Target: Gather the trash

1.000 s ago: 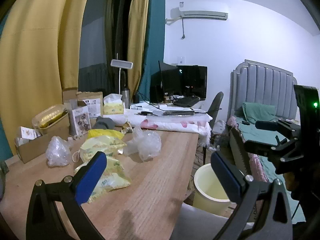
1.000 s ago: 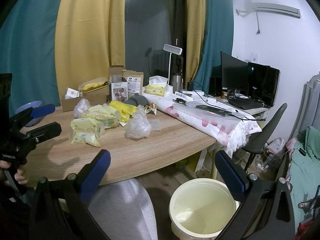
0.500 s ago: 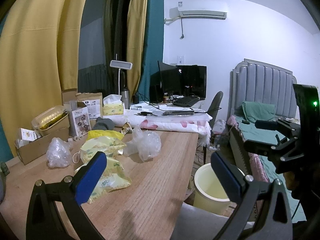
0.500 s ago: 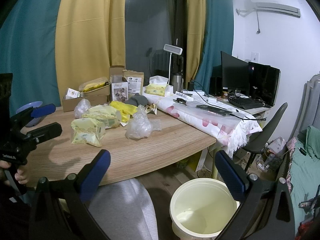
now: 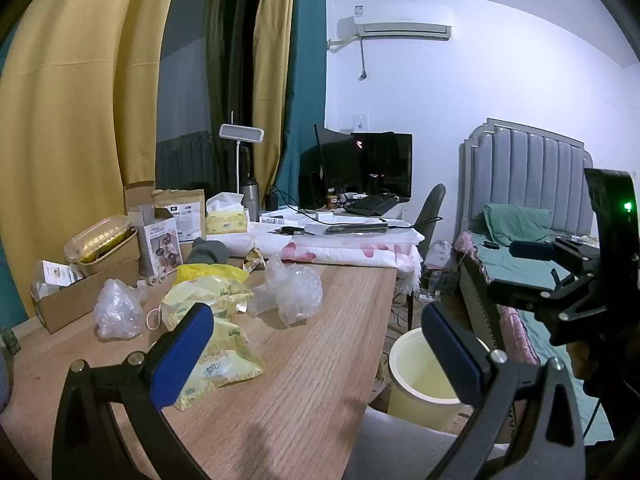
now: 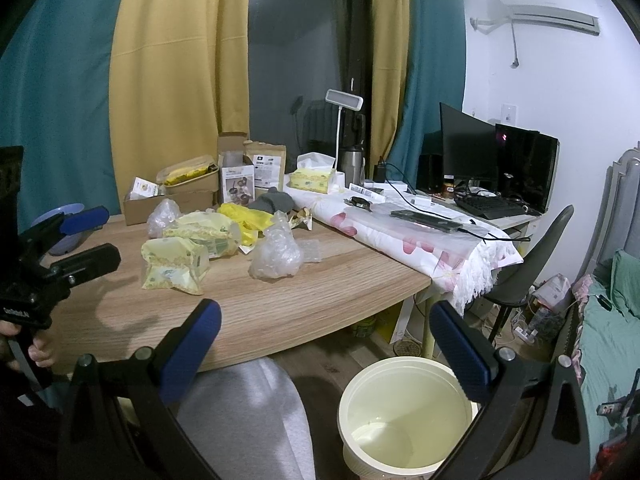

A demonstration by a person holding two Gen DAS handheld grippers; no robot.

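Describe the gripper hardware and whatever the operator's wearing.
Both grippers, left and right, are alike: black angular frames with silver bolts, and two fingers each faced with blue textured pads. The right unit's body shows a green LED; the left's carries small white lettering. No cables visible. The person wears light grey trousers.

Crumpled trash lies in a loose cluster on the wooden tabletop (image 6: 320, 296): two pale yellow tissue packs (image 6: 174, 266), a bright yellow plastic bag (image 6: 244, 216), and two clear crinkled plastic bags (image 6: 276, 254). A cream waste bin (image 6: 404, 420) stands open and upright on the floor beside the tabletop's edge.
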